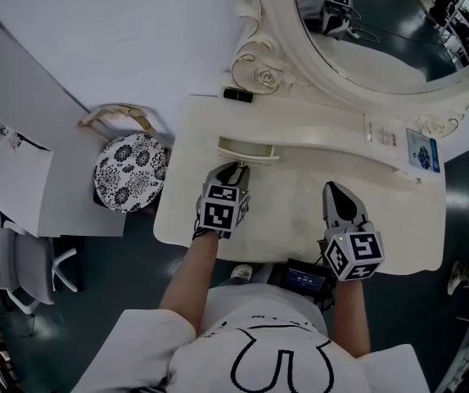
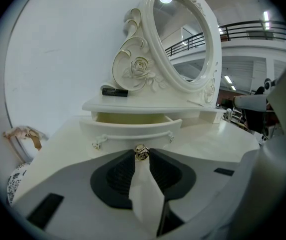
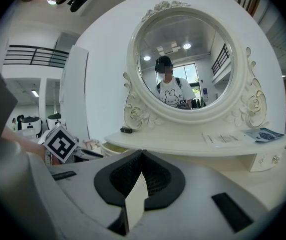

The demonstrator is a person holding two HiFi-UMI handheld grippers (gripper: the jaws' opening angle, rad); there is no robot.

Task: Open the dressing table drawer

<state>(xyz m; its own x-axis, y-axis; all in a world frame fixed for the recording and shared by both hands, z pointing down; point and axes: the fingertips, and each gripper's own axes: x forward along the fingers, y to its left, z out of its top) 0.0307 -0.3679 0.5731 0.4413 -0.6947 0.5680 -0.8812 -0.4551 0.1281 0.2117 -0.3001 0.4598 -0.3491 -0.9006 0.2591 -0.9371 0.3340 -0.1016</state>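
While drawer (image 2: 133,129) stands ajar, left gripper (image 2: 142,150) jaws pinch its knob (image 2: 142,153); right gripper (image 3: 143,154) jaws pressed together.

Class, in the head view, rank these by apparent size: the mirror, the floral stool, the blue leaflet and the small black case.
1. Ornate white oval mirror, largest though cropped
2. Round black-and-white floral stool
3. Blue printed leaflet
4. Small black oblong case
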